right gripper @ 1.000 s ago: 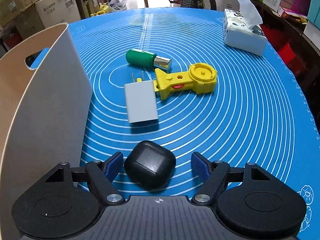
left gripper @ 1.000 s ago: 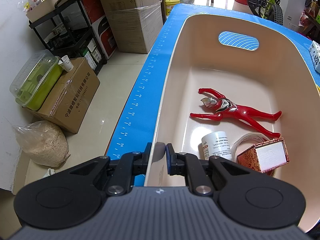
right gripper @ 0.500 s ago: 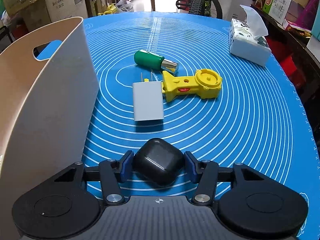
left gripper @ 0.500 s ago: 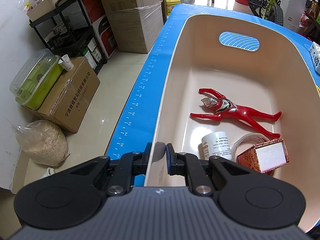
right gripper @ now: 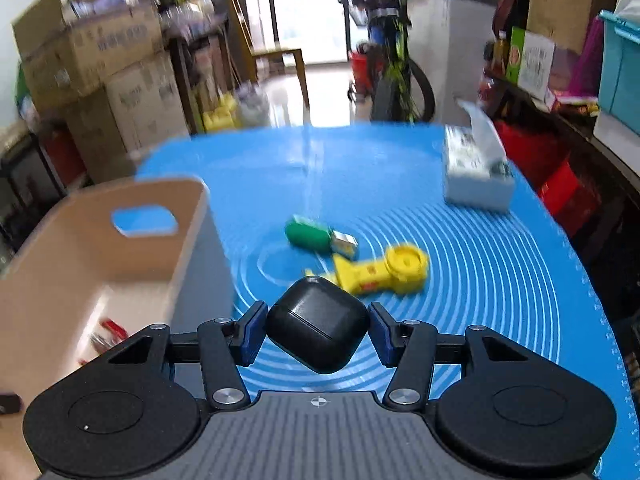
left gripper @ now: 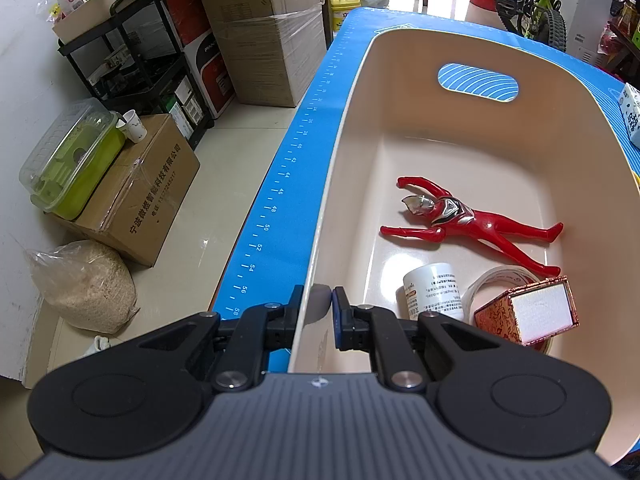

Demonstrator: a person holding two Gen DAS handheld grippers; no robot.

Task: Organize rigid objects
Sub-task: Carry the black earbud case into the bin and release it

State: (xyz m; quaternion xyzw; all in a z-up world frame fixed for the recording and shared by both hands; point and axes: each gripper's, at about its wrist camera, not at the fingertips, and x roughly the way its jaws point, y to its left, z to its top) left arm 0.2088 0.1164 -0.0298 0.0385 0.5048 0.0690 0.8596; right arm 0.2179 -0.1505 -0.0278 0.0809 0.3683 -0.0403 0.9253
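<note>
Right gripper (right gripper: 318,336) clamped on black earbud case (right gripper: 318,330), lifted off mat, bin (right gripper: 120,256) to its left. Left gripper (left gripper: 318,312) pinching bin's near wall. Case held corner-on between pads: risk of twisting out mid-swing, or clipping bin rim.

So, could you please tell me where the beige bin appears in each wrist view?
Left wrist: the beige bin fills the centre and right, its near rim clamped by the left tongs.
Right wrist: it sits at the left edge, blurred.
Shared landmark: the handle cutout showing blue mat.
</note>
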